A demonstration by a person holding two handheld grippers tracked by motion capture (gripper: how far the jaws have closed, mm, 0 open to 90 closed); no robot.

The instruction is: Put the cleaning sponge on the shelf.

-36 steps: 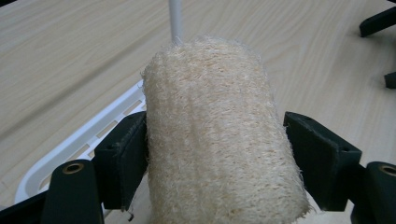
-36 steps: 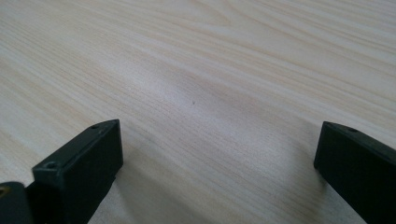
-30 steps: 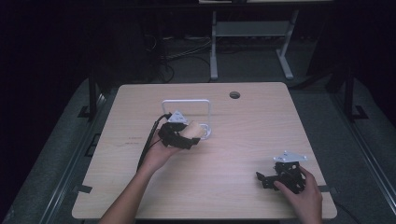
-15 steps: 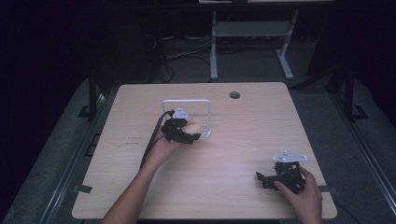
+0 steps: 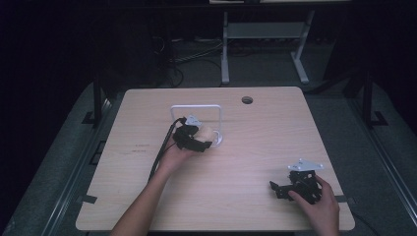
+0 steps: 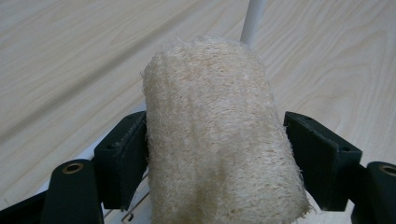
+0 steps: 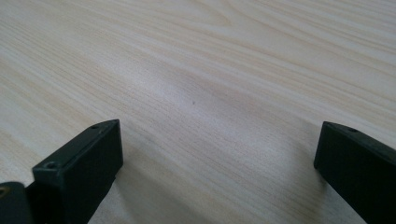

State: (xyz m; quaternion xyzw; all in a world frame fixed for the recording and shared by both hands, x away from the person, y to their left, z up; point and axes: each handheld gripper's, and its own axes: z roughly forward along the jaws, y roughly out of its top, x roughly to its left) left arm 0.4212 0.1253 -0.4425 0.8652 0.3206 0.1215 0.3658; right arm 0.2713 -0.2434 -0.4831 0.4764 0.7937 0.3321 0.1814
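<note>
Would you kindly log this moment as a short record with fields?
Surface: wooden table
Left gripper: shut on a beige loofah sponge, jaws wide
Sponge position: beside the white wire rack, exact contact unclear
Right gripper: open, nothing between its jaws, low over bare table near the front right corner

Surface: a light wooden table (image 5: 147, 196) with a round cable hole (image 5: 247, 100)
On it: a white wire rack (image 5: 196, 107) stood just beyond the left gripper (image 5: 195, 140)
</note>
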